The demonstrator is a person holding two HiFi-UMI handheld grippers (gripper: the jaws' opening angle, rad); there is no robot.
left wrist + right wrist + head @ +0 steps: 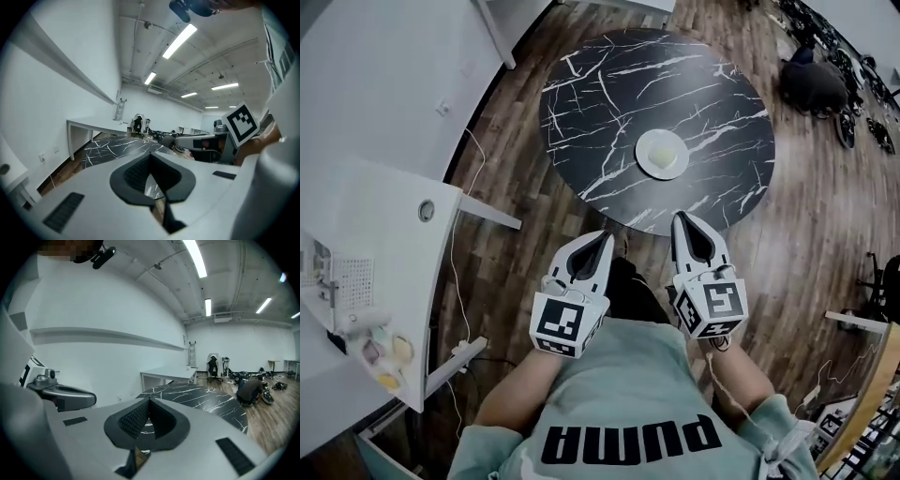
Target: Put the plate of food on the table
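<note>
A white plate with pale food point(662, 153) rests on the round black marble table point(581, 103), right of its middle. Both grippers hover close to the person's chest, short of the table's near edge and well back from the plate. My left gripper point(604, 234) is shut with nothing in it, its tips meeting in the left gripper view point(150, 154). My right gripper point(680, 217) is also shut and empty, tips together in the right gripper view point(149, 401). From the gripper views the plate cannot be seen; only the marble table top point(206, 399) shows.
A white counter point(366, 244) with small items stands at the left, a cable trailing down beside it. A white desk point(168, 377) stands beyond the table. A dark bag point(811, 84) and gear lie on the wood floor at the upper right.
</note>
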